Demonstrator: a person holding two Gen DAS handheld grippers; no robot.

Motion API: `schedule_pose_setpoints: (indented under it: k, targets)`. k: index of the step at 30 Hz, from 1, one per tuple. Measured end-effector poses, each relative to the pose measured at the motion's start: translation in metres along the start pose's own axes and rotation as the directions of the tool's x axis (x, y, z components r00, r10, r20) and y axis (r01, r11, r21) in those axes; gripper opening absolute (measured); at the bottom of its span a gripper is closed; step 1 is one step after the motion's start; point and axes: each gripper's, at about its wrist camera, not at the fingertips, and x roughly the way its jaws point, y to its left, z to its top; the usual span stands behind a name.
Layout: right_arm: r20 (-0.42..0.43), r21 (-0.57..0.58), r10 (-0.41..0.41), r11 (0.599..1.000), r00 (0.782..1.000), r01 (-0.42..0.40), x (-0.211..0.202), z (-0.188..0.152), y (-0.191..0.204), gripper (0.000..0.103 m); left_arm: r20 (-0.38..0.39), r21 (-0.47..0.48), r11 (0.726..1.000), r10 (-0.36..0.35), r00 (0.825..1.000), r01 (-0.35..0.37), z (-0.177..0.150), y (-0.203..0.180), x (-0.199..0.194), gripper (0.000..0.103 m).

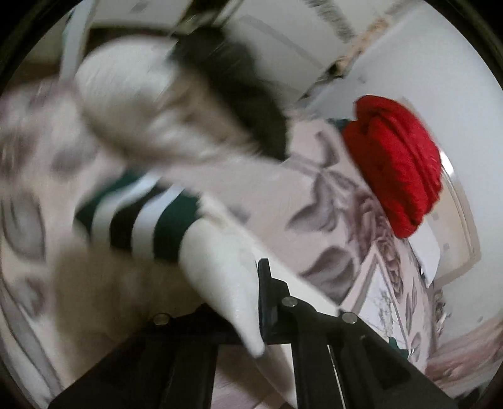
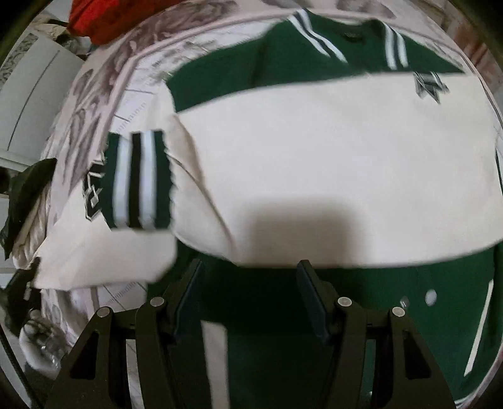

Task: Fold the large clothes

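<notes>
A large cream and green shirt [image 2: 314,163] lies spread on a flower-patterned bed cover [image 2: 103,75]. It has a green yoke, a green bottom band and green cuffs with white and black stripes. My right gripper [image 2: 250,277] is open and empty, just above the green bottom band. My left gripper [image 1: 248,302] is shut on the shirt's cream sleeve [image 1: 220,270]; the striped cuff band [image 1: 138,217] hangs lifted in front of it. The left wrist view is blurred by motion. The same striped cuff [image 2: 138,179] shows at the left of the right wrist view.
A folded red garment [image 1: 399,163] lies on the bed by the white wall; it also shows in the right wrist view [image 2: 103,19]. A dark garment [image 1: 239,94] lies beyond the lifted sleeve. White furniture [image 2: 34,94] stands left of the bed.
</notes>
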Motion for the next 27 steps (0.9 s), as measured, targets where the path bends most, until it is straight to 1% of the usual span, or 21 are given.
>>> schedule_pose_setpoints:
  k: [1,2,3,4,5,6,7,8,10,11,12,13,14,15,18,20,21,23,24,25,27]
  targets:
    - [0.023,-0.002,-0.001,1.0,1.0,0.001,-0.004,0.017,-0.002,0.062,0.019,0.034,0.999,-0.008,1.0,0.008,0.006,-0.011,-0.008,0.002]
    - [0.045,-0.006,0.01,1.0,0.999,-0.01,-0.004,0.033,0.005,0.062,0.036,0.069,0.997,-0.019,0.999,0.017,0.013,-0.024,-0.015,0.002]
    - [0.031,-0.013,0.03,0.999,0.999,-0.029,0.006,0.04,0.014,0.052,0.044,0.1,0.995,-0.033,0.999,0.029,0.02,-0.034,-0.021,0.002]
    - [-0.009,-0.016,0.062,0.998,0.998,-0.062,0.022,0.048,0.026,0.042,0.051,0.126,0.991,-0.043,0.998,0.037,0.024,-0.044,-0.026,0.002]
    - [-0.038,-0.023,0.066,0.997,0.997,-0.067,0.033,0.058,0.033,0.038,0.056,0.154,0.987,-0.056,0.997,0.047,0.029,-0.055,-0.031,0.001]
    - [-0.094,-0.046,0.058,0.997,0.994,-0.062,0.05,0.061,0.04,0.038,0.057,0.201,0.978,-0.071,0.996,0.058,0.033,-0.071,-0.038,0.001]
    - [-0.114,-0.039,0.069,0.996,0.991,-0.074,0.057,0.064,0.038,0.038,0.059,0.236,0.97,-0.08,0.995,0.064,0.034,-0.083,-0.045,0.001]
    - [-0.119,-0.026,0.093,0.995,0.989,-0.097,0.054,0.066,0.034,0.038,0.057,0.274,0.959,-0.095,0.994,0.076,0.034,-0.097,-0.052,0.001]
    - [-0.108,-0.03,0.125,0.991,0.986,-0.129,0.042,0.067,0.031,0.038,0.056,0.353,0.931,-0.117,0.992,0.09,0.03,-0.127,-0.061,0.001]
    - [-0.087,-0.028,0.122,0.992,0.989,-0.125,0.03,0.066,0.022,0.038,0.049,0.387,0.916,-0.138,0.989,0.108,0.027,-0.141,-0.066,0.001]
    - [-0.065,-0.014,0.101,0.995,0.993,-0.103,0.014,0.061,0.009,0.04,0.037,0.424,0.896,-0.161,0.986,0.13,0.021,-0.159,-0.073,0.001]
    - [-0.052,0.002,0.08,0.997,0.995,-0.08,0.005,0.06,-0.002,0.043,0.014,0.458,0.875,-0.179,0.984,0.153,0.012,-0.18,-0.071,0.001]
    - [-0.045,0.018,0.067,0.998,0.997,-0.067,-0.001,0.059,-0.01,0.053,-0.023,0.496,0.85,-0.195,0.981,0.18,0.0,-0.202,-0.072,0.001]
    - [-0.037,0.051,0.05,0.998,0.998,-0.048,-0.008,0.056,-0.024,0.058,-0.05,0.519,0.829,-0.211,0.976,0.206,-0.013,-0.219,-0.074,0.001]
    - [-0.029,0.144,-0.002,0.99,1.0,0.006,-0.026,0.045,-0.078,0.058,-0.148,0.585,0.761,-0.24,0.959,0.28,-0.062,-0.276,-0.069,0.001]
    - [-0.032,0.205,-0.029,0.978,0.999,0.035,-0.033,0.042,-0.111,0.058,-0.22,0.604,0.723,-0.252,0.942,0.335,-0.098,-0.309,-0.066,0.001]
    - [-0.035,0.239,-0.043,0.97,0.998,0.05,-0.035,0.038,-0.131,0.058,-0.261,0.625,0.689,-0.257,0.93,0.366,-0.128,-0.332,-0.064,0.001]
    - [-0.035,0.296,-0.063,0.953,0.997,0.07,-0.043,0.03,-0.17,0.058,-0.329,0.645,0.638,-0.263,0.907,0.42,-0.175,-0.364,-0.06,0.001]
    - [-0.034,0.321,-0.076,0.943,0.996,0.083,-0.047,0.027,-0.192,0.059,-0.374,0.65,0.609,-0.264,0.889,0.454,-0.204,-0.381,-0.056,0.001]
    - [-0.033,0.341,-0.09,0.935,0.995,0.096,-0.052,0.022,-0.213,0.059,-0.419,0.658,0.574,-0.26,0.87,0.488,-0.236,-0.398,-0.052,0.001]
    - [-0.032,0.382,-0.122,0.916,0.992,0.125,-0.062,0.011,-0.26,0.064,-0.493,0.67,0.512,-0.235,0.838,0.538,-0.296,-0.423,-0.04,0.001]
